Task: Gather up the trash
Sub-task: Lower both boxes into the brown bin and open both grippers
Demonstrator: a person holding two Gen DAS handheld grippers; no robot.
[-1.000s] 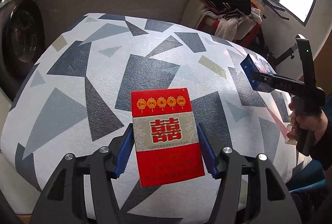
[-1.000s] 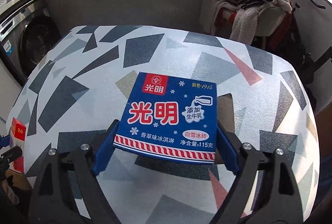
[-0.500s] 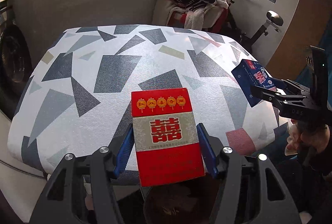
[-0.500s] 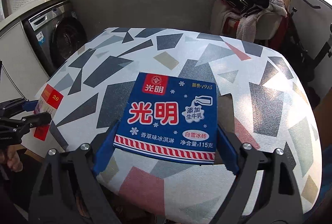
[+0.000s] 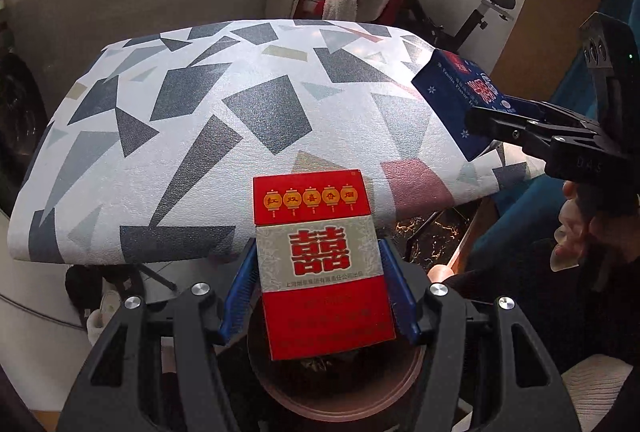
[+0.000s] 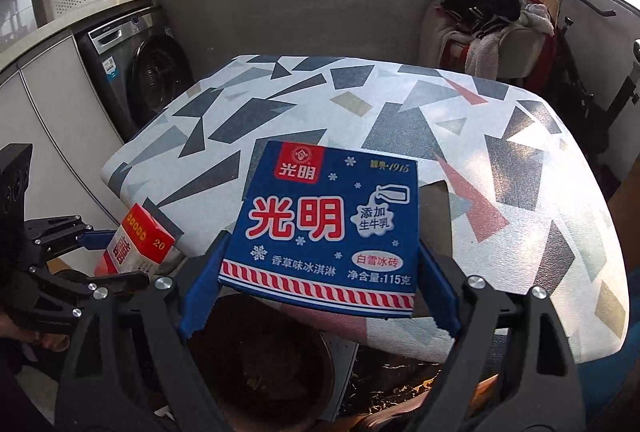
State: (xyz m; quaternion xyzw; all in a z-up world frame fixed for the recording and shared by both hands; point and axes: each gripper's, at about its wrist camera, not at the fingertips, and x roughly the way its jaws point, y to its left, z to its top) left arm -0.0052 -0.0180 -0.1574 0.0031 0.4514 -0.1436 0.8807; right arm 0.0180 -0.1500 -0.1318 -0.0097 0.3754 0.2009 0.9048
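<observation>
Covering the counter (image 5: 224,136) was a geometric-patterned cloth; behind stood a washing machine (image 6: 148,76). Left gripper (image 5: 320,288) clenched a cigarette pack (image 5: 320,264); right gripper (image 6: 320,272) clenched an ice-cream box (image 6: 328,228).

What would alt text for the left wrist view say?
The left gripper clamps a red cigarette pack above a round brown bin, just off a table with a geometric-patterned cloth. At right, the right gripper holds a blue ice cream box.
</observation>
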